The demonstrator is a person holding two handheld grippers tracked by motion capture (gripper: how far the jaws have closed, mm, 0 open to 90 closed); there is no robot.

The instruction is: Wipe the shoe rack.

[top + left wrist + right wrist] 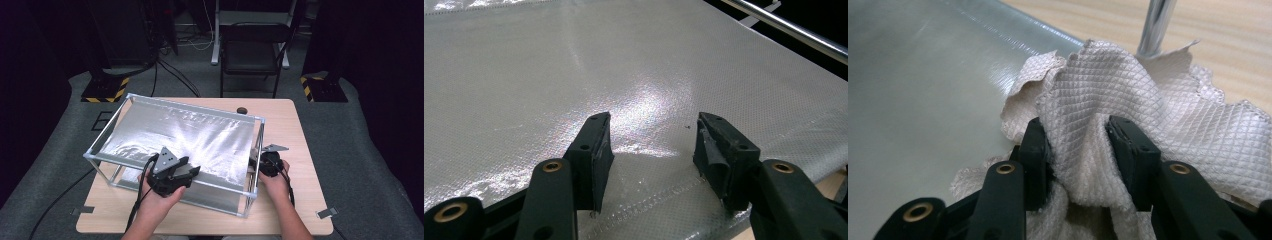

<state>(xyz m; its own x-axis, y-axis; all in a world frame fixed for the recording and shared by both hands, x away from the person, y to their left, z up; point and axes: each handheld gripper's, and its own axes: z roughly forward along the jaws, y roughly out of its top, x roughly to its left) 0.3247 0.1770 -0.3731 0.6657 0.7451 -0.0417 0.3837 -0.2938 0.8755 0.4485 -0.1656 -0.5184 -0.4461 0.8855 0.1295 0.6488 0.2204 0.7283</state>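
The right gripper point(1075, 150) has its two black jaws pressed in on a bunched fold of a white quilted cloth point(1108, 95), so the cloth is pinched between them and swells up above the tips in a soft peak; loose, scalloped edges of it spread to either side and down under the jaws. Just past the cloth a thin metal post point(1155, 25) of the frame rises, with the light wooden table point(1228, 45) behind it and a grey shiny panel running off to the left. In the high view this right gripper point(267, 162) sits at the near right corner of the metal frame point(257, 150), held by the person's right hand point(275, 182), and the cloth itself is too small there to make out. The left gripper point(651, 145) has its jaws spread well apart with nothing between them, poised over the silvery woven sheet point(574, 65); whether the tips touch it is unclear. From above, the left gripper point(192, 170) is at the near edge of that sheet, gripped by the left hand point(157, 197), and a dark folding chair point(250, 52) stands beyond the far side of the table.
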